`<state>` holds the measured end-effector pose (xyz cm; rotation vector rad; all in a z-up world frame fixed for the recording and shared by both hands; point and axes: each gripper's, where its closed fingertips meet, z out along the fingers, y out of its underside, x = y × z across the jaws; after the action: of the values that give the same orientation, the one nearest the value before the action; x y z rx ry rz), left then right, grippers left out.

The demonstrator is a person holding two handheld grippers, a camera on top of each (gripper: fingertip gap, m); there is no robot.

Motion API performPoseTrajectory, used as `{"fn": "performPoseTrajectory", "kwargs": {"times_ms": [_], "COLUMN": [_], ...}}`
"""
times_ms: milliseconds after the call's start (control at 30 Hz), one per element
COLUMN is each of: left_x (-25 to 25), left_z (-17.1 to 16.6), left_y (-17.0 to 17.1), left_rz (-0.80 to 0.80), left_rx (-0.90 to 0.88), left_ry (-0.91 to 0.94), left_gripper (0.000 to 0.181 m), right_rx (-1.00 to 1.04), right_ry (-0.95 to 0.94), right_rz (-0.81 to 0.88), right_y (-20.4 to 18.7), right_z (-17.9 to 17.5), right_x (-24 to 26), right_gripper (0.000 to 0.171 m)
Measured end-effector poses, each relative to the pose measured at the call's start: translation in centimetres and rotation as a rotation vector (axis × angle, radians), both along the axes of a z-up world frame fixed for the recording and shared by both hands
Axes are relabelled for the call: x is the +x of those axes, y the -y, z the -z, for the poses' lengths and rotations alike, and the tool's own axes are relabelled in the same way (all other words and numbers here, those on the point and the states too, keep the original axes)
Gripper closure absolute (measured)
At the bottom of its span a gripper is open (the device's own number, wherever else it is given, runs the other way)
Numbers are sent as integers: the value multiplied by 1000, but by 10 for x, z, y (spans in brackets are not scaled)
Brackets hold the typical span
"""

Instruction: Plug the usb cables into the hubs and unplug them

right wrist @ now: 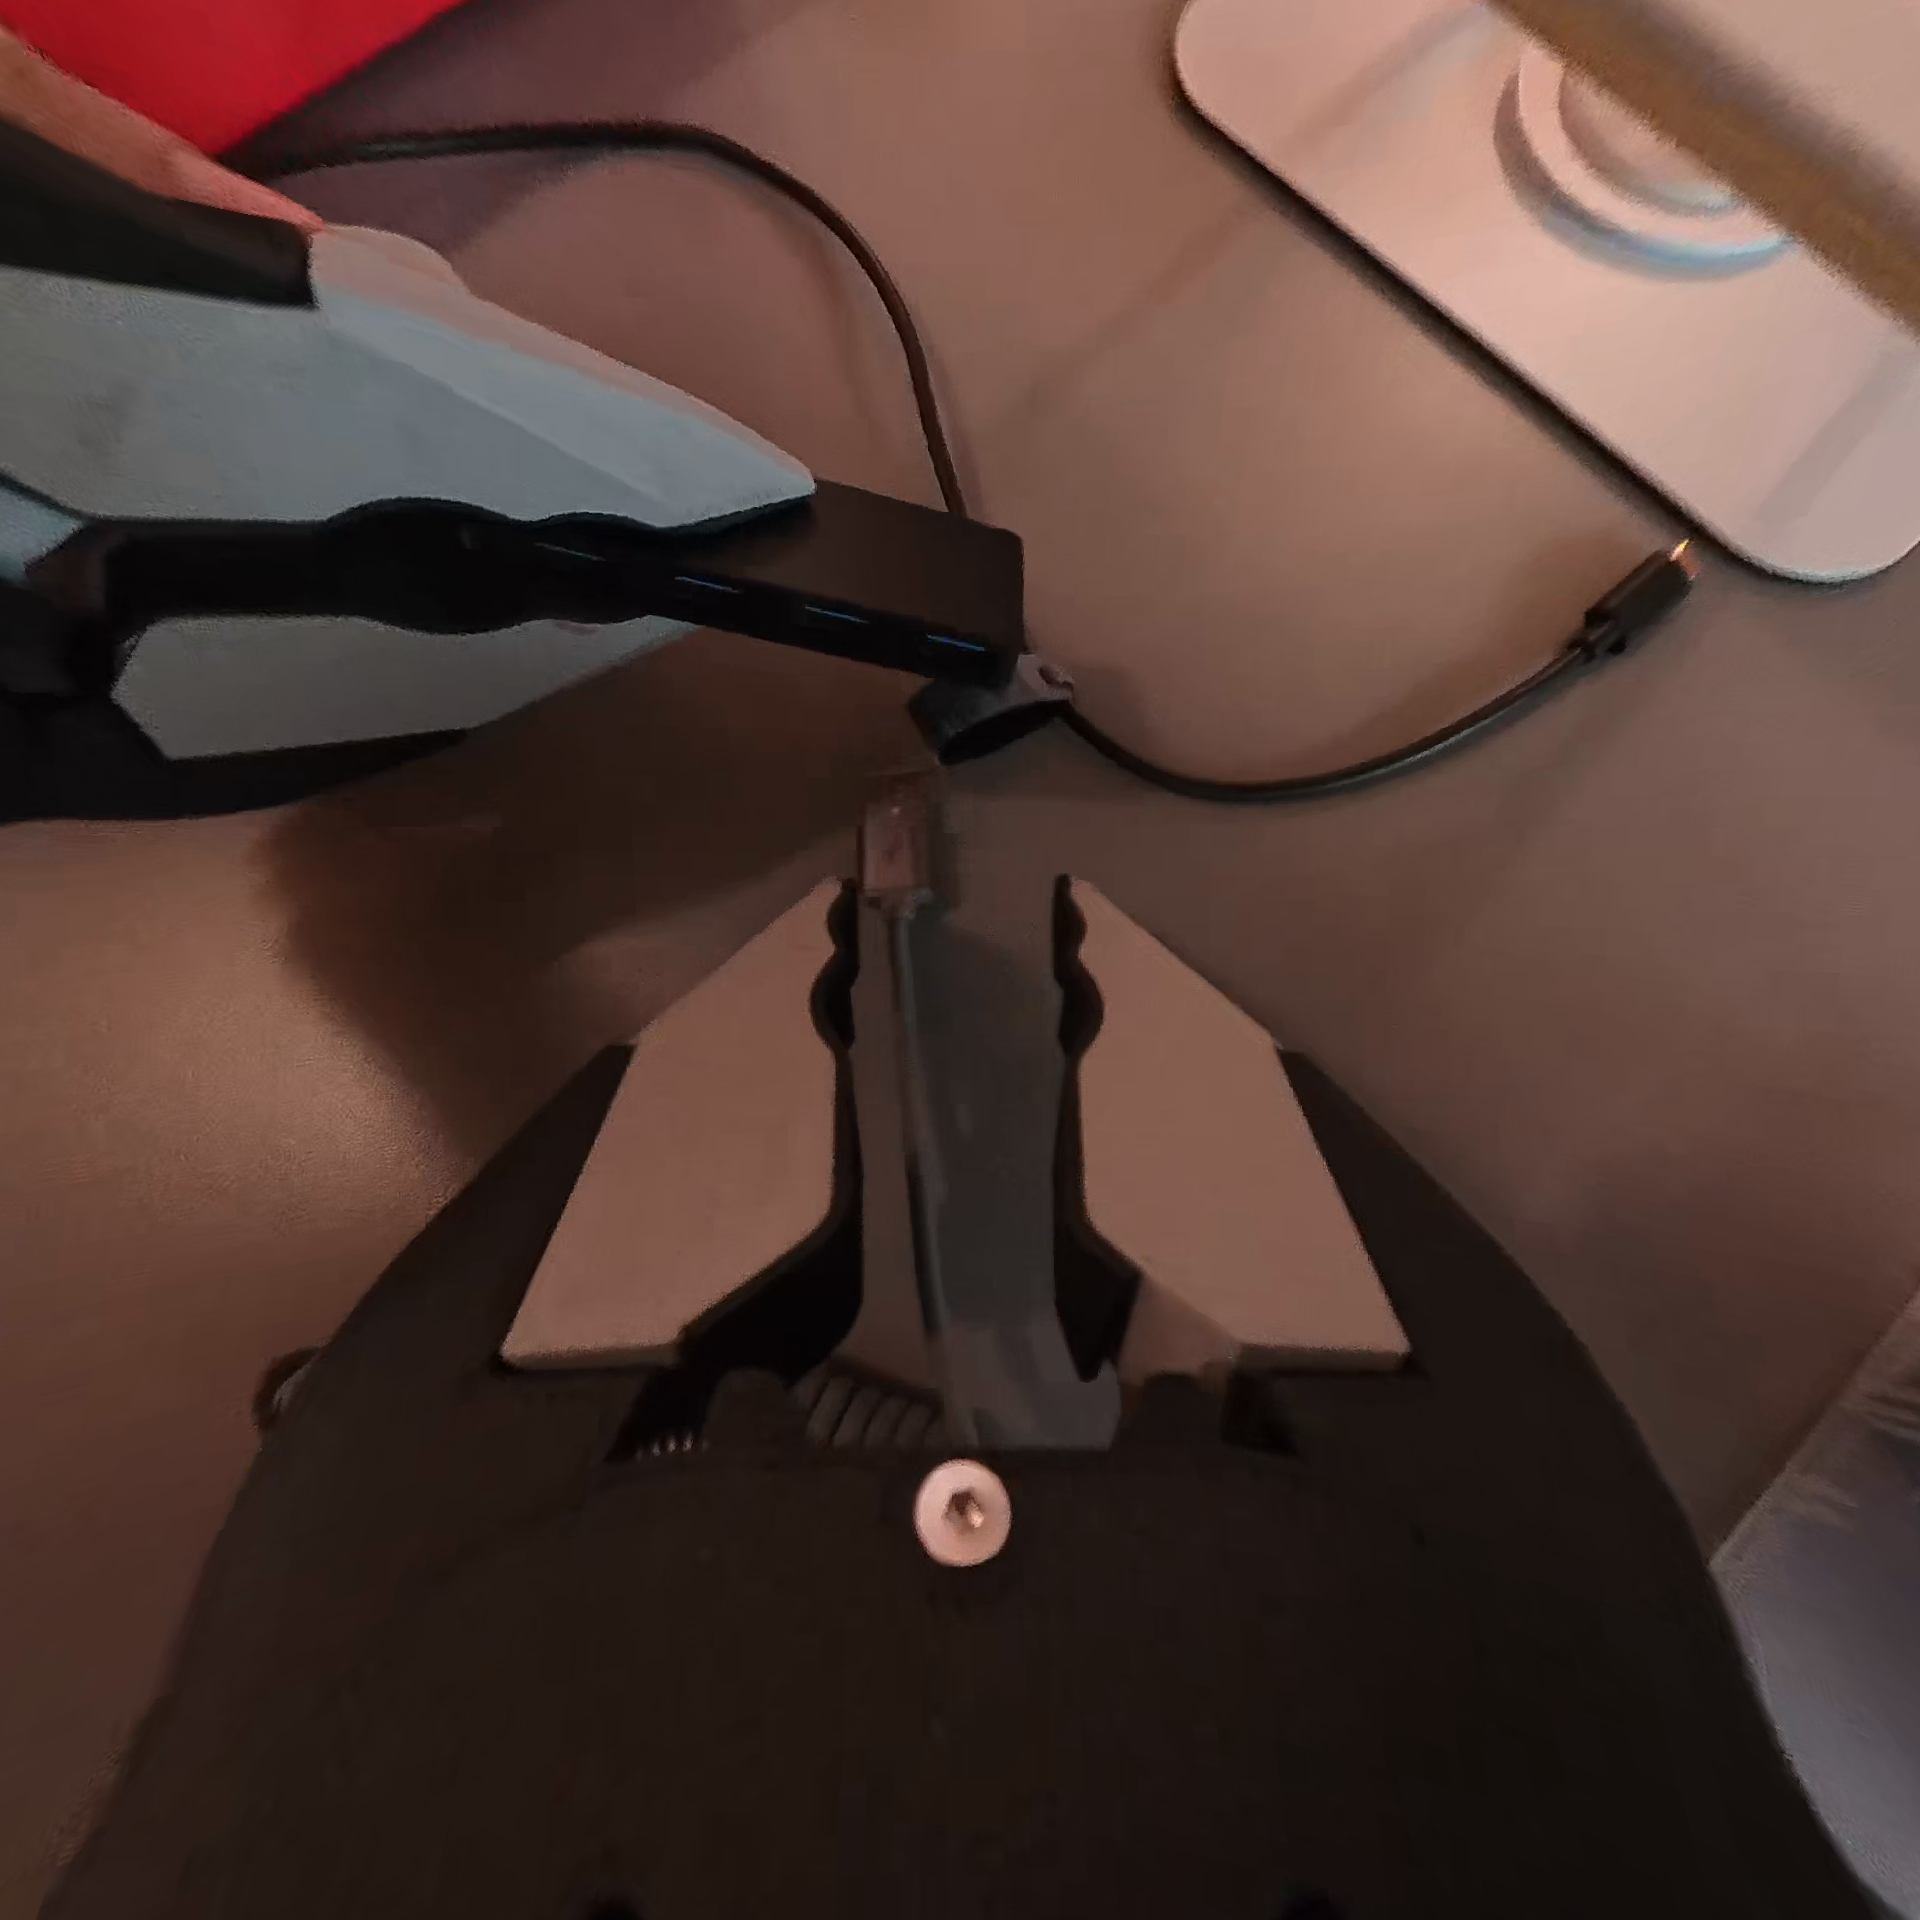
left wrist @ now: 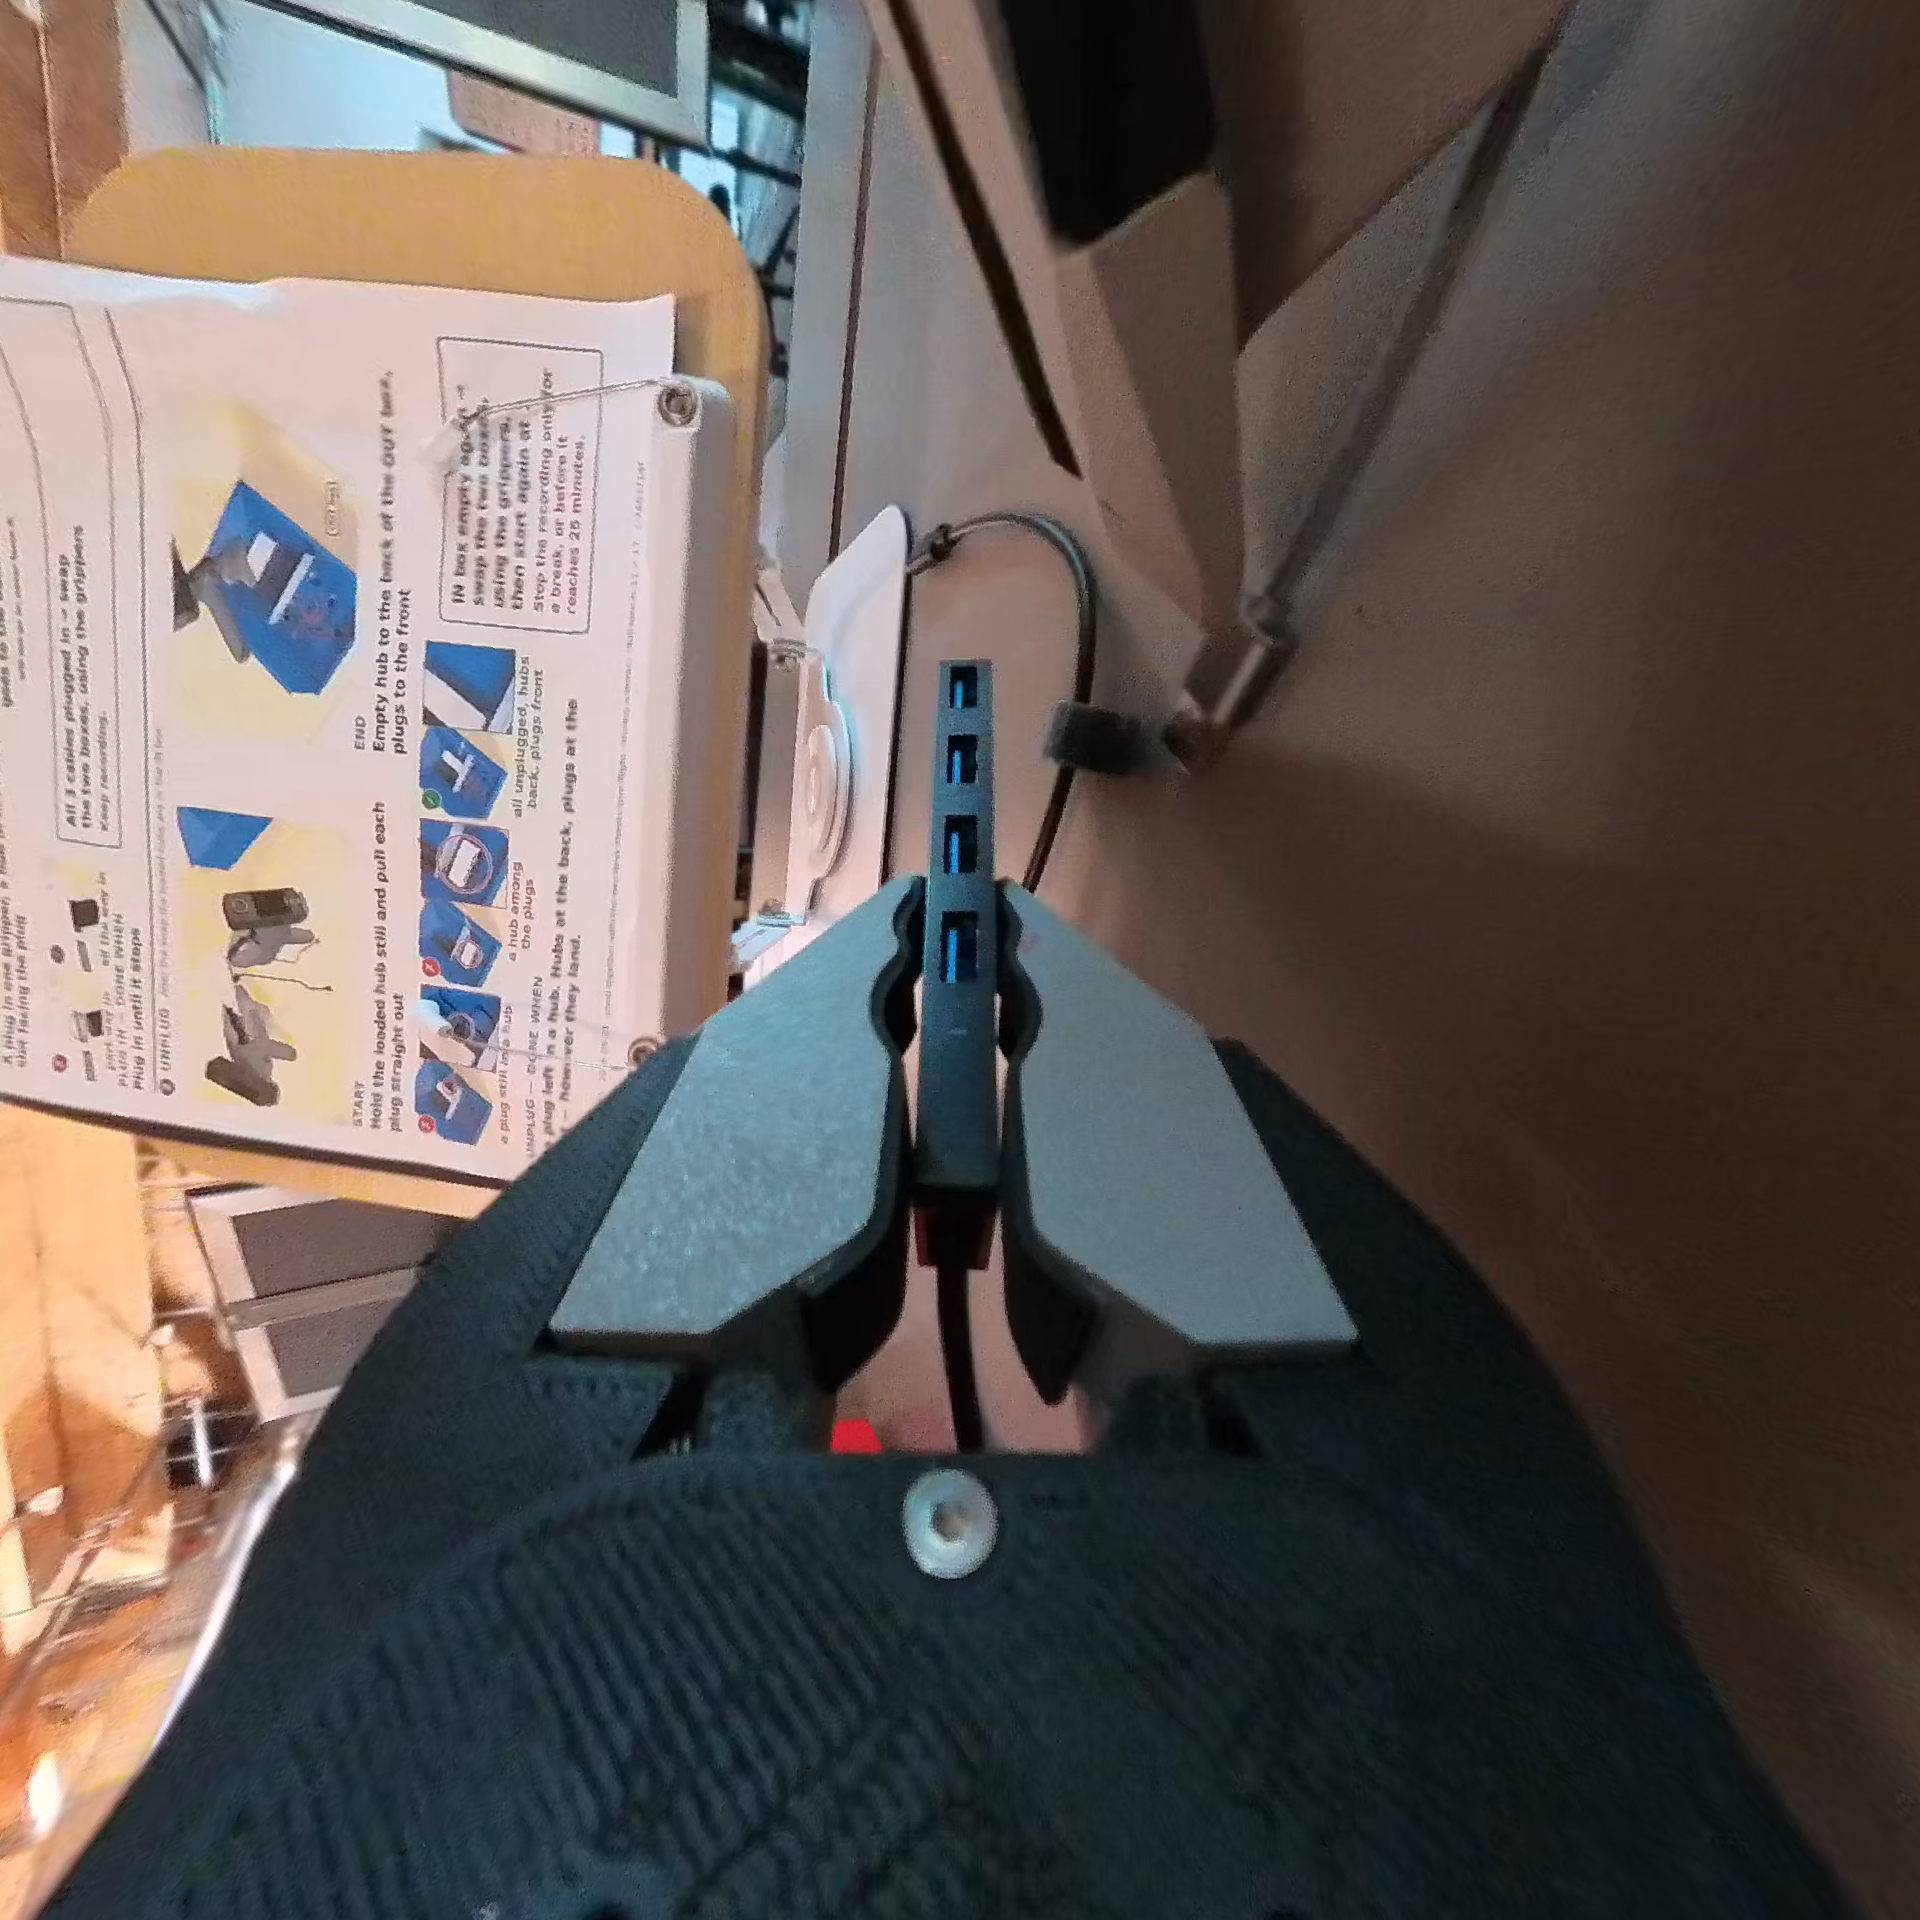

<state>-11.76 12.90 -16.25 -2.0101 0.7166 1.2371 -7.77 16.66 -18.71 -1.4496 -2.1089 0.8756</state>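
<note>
USB hub [left wrist: 964, 831], black w/ four blue ports, is clamped in the left gripper [left wrist: 961, 904], sticking out past its tips above the table [left wrist: 1455, 935]. Right gripper [right wrist: 956, 904] sits spread apart, blurry USB plug [right wrist: 896, 842] against its left finger, can't tell if actually gripped. Plug tip is just near of the hub's far end. Black cable [right wrist: 1299, 779] trails right toward a white stand base [right wrist: 1455, 260].

The hub [left wrist: 961, 935] is black with blue ports. The left gripper [left wrist: 956, 914] has grey fingers [left wrist: 769, 1122] on a black ridged body. The right gripper [right wrist: 956, 894] looks the same. The table [left wrist: 1558, 1039] is plain brownish grey, the stand base [right wrist: 1558, 312] pale silver. The instruction sheet [left wrist: 343, 707] is white with blue pictures.
</note>
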Motion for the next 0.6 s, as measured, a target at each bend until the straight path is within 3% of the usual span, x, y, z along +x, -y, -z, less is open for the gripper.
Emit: {"fn": "performPoseTrajectory", "kwargs": {"times_ms": [67,200,367,400,567,600], "left_x": [1,11,32,37,60,62], "left_z": [-4,-9,-18,-17,-23,-22], "left_y": [2,8,10,10,15,16], "left_rz": [15,75,153,172,256,266], "left_rx": [16,1,23,14,20,16], "left_ry": [21,11,78,101,233,269], "left_gripper": [173,173,173,173,173,173], "right_rx": [43,197,369,401,584,594], "right_ry": [-67,-155,-278,-301,-425,-428], "right_rz": [-31,-133,-256,-272,-333,-349], "right_y": [1,9,32,36,43,45], "right_z": [-10,-20,-30,-32,-38,-38], "right_x": [-2,1,6,7,8,9], "right_gripper": [123,113,111,113,156,157]}}
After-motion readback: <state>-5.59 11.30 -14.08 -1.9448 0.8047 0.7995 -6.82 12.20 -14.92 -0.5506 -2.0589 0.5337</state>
